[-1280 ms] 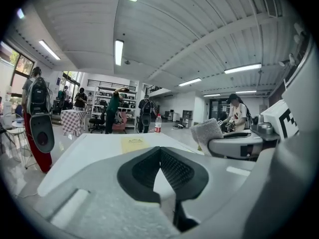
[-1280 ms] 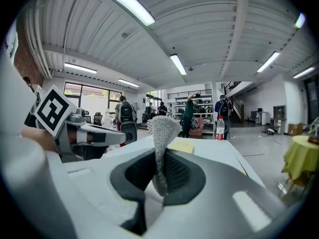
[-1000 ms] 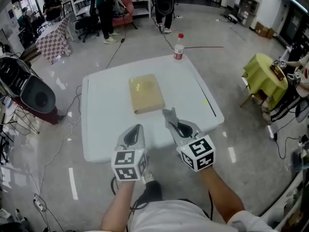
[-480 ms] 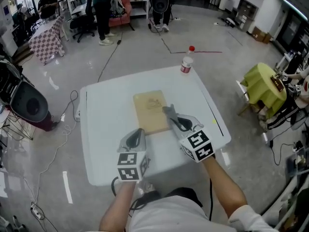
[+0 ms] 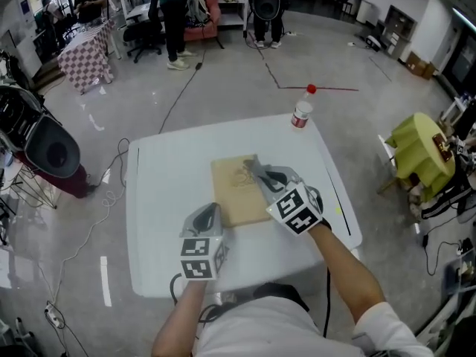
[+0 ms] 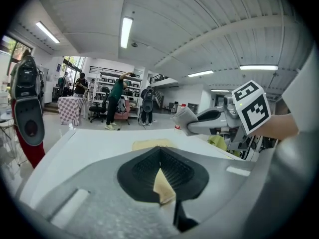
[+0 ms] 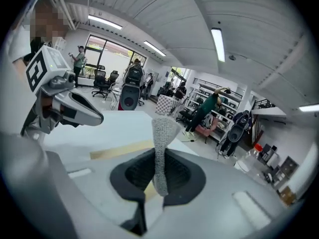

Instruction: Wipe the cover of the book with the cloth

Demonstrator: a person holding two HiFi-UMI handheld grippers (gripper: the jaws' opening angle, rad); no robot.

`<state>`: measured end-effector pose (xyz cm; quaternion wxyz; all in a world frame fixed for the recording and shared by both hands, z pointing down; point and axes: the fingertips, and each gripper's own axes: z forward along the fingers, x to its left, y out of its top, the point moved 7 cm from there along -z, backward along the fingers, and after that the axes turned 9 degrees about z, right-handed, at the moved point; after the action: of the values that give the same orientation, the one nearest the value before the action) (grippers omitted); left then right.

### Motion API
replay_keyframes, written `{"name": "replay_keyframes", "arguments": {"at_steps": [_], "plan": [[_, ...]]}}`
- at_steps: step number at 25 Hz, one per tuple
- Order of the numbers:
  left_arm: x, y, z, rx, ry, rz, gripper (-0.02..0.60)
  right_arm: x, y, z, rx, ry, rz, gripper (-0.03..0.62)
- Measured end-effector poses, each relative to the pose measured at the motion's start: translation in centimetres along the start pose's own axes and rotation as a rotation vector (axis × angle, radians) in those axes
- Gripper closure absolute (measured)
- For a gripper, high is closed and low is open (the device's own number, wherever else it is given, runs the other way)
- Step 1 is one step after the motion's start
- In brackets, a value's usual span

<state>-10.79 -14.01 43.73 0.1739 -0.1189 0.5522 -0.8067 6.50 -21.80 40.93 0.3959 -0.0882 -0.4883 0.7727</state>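
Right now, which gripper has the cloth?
The right gripper, over the book: its jaws pinch the grey cloth. The left gripper is shut on nothing.

Open table (image 5: 163, 199) left of the book (image 5: 232, 195) — bottle (image 5: 301, 114) well apart at the far corner

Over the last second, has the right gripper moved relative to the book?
Yes. The right gripper, shut on the cloth, went forward from just off the near right corner of the book to over its right half.
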Motion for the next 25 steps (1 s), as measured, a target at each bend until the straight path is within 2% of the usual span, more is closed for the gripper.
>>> {"name": "replay_keyframes", "arguments": {"at_steps": [5,14,25], "plan": [[0.2,0.3,2.9,0.013,0.051,-0.009,0.575,-2.9,-1.0,4.7,0.053,0.053,-0.125,0.566],[0.8,0.0,5.1,0.053,0.107,-0.032,0.575,-5.6,-2.2,10.9,0.084,0.087,-0.233,0.566],[0.3,-0.1,5.8,0.072,0.099,-0.034,0.575,-4.8,-3.7,11.9,0.124,0.156,-0.279,0.566]]}}
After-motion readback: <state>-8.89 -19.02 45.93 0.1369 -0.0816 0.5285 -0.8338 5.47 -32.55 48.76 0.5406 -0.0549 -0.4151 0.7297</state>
